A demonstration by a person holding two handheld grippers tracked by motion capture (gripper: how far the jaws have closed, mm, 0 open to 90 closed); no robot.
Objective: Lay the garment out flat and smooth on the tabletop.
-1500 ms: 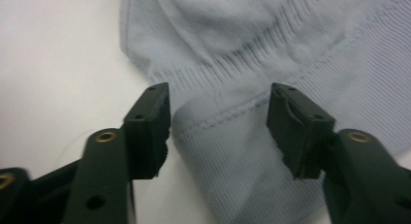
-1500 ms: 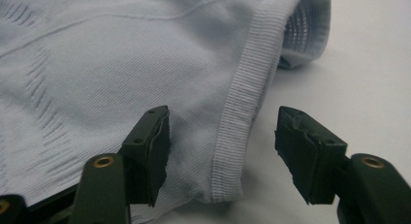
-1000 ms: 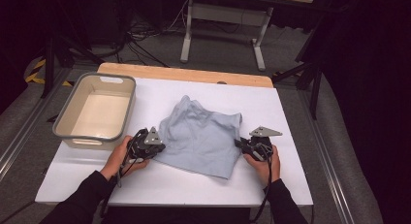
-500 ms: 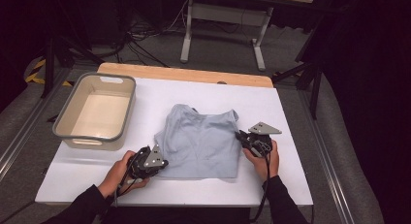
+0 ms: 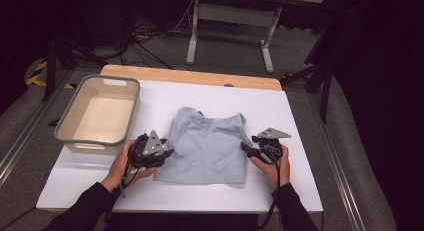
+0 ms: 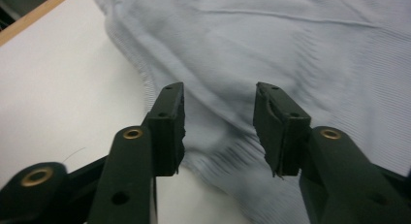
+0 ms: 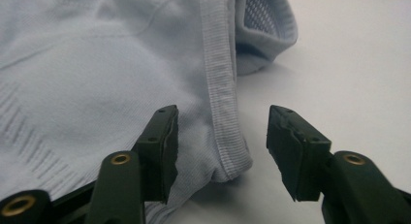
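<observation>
While both grippers sit at the garment's lower corners, the light blue knit top point(image 5: 207, 148) lies flat on the white table cover point(image 5: 300, 111), just right of the grey tub point(image 5: 97, 115) and apart from it.

Orientation: neckline and straps point away from the person, the straight hem toward them. Laid out like this it is roughly as wide as it is long; I take the neck-to-hem line as its long axis, running away from the person, level with the tub's long side.

Left gripper point(image 6: 218, 124), between tub and top: its jaws have just been opening and now stand apart, with the ribbed left edge of the fabric lying loose between them, pads not pressing on it. Right gripper point(image 7: 220, 151), on the top's far side from the tub: jaws have likewise just been opening and stand apart, straddling the hemmed corner without pinching.

Handling, as a judgement: thin, soft, stretchy knit; light, limp, no stiffness of its own, so it will sag and bunch wherever unsupported. Not fragile, not slippery against rubber pads. Best holds look to be the doubled ribbed hem point(image 7: 220, 88) and side seams, taken at two matching corners so the panel stays spread.
</observation>
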